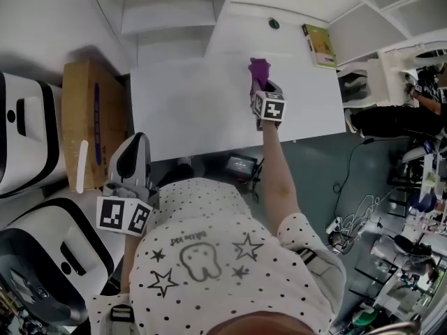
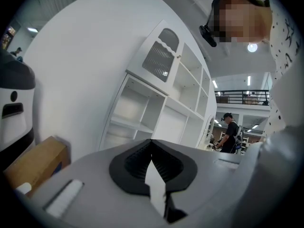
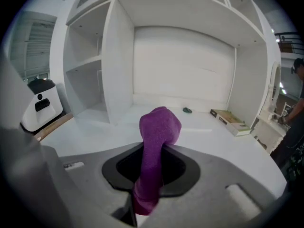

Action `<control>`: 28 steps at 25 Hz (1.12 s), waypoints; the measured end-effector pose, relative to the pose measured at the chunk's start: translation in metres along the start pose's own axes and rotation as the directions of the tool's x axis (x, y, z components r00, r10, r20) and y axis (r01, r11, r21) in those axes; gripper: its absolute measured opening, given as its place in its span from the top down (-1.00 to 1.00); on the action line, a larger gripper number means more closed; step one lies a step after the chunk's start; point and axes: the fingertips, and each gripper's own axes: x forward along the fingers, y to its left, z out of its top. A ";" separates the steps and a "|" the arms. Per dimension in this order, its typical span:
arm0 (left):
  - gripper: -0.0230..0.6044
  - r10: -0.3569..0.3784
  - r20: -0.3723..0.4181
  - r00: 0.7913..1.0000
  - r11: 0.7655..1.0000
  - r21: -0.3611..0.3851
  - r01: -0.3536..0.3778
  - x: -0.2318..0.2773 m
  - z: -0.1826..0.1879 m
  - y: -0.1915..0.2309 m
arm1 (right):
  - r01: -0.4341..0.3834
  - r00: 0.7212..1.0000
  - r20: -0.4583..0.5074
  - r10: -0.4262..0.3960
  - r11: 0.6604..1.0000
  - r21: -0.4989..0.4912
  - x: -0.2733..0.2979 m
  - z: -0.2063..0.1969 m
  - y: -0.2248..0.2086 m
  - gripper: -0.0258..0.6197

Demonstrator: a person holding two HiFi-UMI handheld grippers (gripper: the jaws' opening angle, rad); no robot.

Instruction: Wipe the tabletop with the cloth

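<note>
The purple cloth (image 1: 258, 69) hangs bunched in my right gripper (image 1: 264, 86), which is shut on it over the far middle of the white tabletop (image 1: 188, 110). In the right gripper view the cloth (image 3: 159, 127) stands up between the jaws of the right gripper (image 3: 154, 152), its top fold above the table. My left gripper (image 1: 135, 147) is held off the table, near the front left corner beside the person's body. In its own view the left gripper (image 2: 152, 144) points up at the shelving, shut, with nothing between its jaws.
White shelving (image 3: 180, 65) rises behind the table. A small dark round object (image 1: 274, 24) and a green-covered book (image 1: 319, 45) lie at the back. A cardboard box (image 1: 87, 117) and white machines (image 1: 21, 131) stand left. Cables (image 1: 356, 215) lie on the floor right.
</note>
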 end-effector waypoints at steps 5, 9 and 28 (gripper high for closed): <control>0.95 0.046 -0.005 0.999 0.999 -0.004 -0.046 -0.003 0.000 0.005 | 0.021 0.994 -0.111 -0.023 1.000 -0.018 0.043 -0.015 -0.004 0.70; 0.95 0.072 -0.004 0.997 0.997 0.000 -0.072 -0.003 0.003 0.010 | 0.048 0.979 -0.193 -0.064 0.995 -0.084 0.064 -0.029 0.003 0.70; 0.94 0.017 -0.029 0.999 1.000 0.000 -0.017 0.011 0.000 0.006 | 0.052 0.983 -0.165 -0.085 0.979 -0.198 0.075 -0.031 0.041 0.73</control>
